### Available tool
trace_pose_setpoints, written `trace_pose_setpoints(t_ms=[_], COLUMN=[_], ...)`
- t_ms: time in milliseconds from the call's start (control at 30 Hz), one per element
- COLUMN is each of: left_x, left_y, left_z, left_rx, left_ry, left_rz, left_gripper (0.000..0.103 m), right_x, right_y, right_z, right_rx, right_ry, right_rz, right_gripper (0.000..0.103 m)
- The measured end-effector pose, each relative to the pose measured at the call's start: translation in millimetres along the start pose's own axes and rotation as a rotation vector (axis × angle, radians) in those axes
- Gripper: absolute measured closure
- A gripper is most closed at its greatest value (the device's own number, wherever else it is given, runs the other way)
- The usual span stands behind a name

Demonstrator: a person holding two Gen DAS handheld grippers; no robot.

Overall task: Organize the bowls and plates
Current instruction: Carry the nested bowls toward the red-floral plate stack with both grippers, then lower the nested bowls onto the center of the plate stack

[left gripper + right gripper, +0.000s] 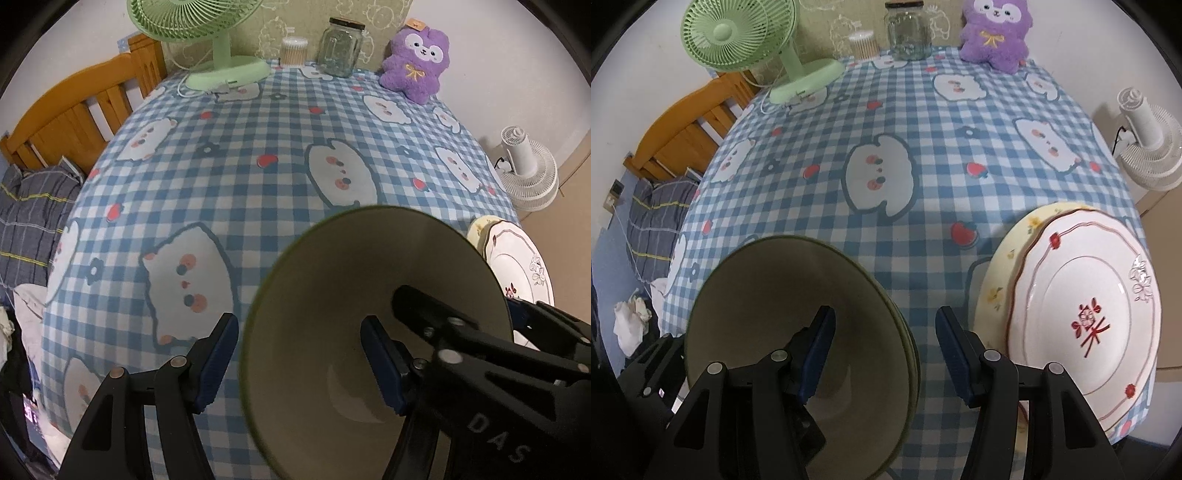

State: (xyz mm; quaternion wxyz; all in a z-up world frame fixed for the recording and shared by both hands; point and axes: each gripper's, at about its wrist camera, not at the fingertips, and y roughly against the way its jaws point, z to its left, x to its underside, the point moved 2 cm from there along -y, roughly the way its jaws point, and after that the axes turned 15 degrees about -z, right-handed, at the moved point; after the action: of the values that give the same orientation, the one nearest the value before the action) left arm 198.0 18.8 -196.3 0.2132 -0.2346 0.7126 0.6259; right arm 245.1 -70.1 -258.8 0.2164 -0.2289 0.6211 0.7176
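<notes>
Both claws stand apart, gripping nothing. Our left gripper [299, 360] straddles the left rim of the olive-green conical ceramic bowl [376, 332], one blue pad outside the wall and one inside, with a gap showing on each side. Our right gripper [884, 356] straddles the right rim of the same bowl [798, 332], one pad inside and one over bare cloth, also with daylight around the wall. From the right wrist view a second rim edge shows just under the top one, so we judge the bowl is nested on another, near the front edge of the blue-and-white checked tablecloth [923, 155]. Just right of it lies the white scalloped plate with red flowers [1086, 317], stacked on a pale yellow floral plate [1001, 280], both close to the table's right edge.

We see several risks. Pads that drag while pulling out could tip the bowl or slide it off the one beneath. A swing to the right could knock the plate stack, which already sits near the drop. Closing on one wall alone could let the smooth glaze slip.
</notes>
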Motion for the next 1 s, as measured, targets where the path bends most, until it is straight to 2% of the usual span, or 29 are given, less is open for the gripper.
trace_pose_setpoints(t_ms=[267,400,533,1000], left_x=[4,5,5,1], left_y=[-3,-2,0,-1], left_z=[1,2,-1,-1], left_rx=[0.022,0.059,0.092,0.104], left_ry=[0.001,-0.005,-0.022,-0.069], left_rz=[-0.022,-0.021,-0.014,0.011], left_gripper=[0.035,0.040,0.050,0.049], right_x=[5,8,8,7], right_y=[-9,-11,-10,-12], right_z=[-3,-2,3,4], right_rx=[-0.012,-0.020,-0.019,0.013], right_ry=[-0.040,-0.060,-0.051,-0.053], right_rz=[0.009,0.019,0.021,0.028], right_gripper=[0.043,0.043,0.051,0.050])
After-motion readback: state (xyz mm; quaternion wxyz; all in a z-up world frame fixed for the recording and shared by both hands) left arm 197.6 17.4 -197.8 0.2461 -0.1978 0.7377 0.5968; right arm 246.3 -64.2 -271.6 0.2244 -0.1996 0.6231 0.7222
